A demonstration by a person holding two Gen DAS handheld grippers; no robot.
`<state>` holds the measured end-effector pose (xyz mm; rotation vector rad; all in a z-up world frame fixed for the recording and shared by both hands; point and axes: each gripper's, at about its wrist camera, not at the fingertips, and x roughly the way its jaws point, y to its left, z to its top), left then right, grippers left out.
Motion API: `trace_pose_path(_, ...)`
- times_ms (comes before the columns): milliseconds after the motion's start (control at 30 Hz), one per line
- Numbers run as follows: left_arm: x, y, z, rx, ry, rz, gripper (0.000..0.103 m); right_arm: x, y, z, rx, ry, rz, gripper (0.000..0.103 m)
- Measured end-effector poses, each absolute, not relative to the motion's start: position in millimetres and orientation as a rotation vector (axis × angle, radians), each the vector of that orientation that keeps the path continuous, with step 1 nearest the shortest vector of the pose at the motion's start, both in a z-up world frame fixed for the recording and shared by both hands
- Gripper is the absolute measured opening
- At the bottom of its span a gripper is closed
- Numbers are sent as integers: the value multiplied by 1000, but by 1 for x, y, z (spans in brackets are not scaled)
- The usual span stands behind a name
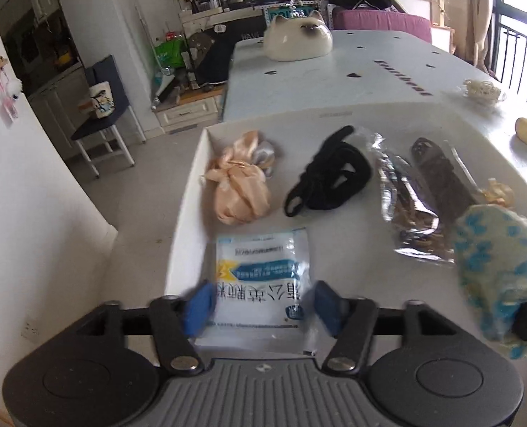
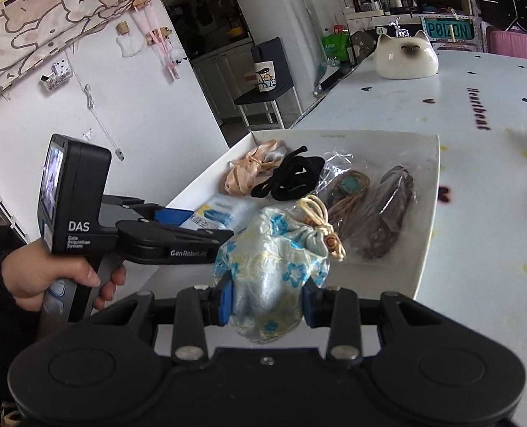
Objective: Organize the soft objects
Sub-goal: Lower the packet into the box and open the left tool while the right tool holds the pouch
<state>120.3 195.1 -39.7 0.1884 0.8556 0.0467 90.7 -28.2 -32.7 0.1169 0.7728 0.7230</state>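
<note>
1. Right gripper (image 2: 267,302): fingers clamp the blue-flowered pouch (image 2: 270,277) between them, above the white tray (image 2: 427,213).
2. Left gripper (image 1: 262,307): fingers spread wide, straddling the white sachet (image 1: 263,277) in the tray.

glossy satin pouch (image 2: 269,277), matt tray (image 2: 427,213)

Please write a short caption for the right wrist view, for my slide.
Right hand-held gripper holding a blue flowered pouch over a white tray of soft items.

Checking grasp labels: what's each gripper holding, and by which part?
Right gripper clamps the blue floral pouch by its lower body. Left gripper holds nothing, open over the white sachet.
</note>
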Motion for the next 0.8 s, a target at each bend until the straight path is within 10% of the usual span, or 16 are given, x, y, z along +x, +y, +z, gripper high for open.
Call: trace_pose_path(800, 75, 236, 21, -61, 722, -3, 80, 83, 60, -48, 91, 912, 966, 39)
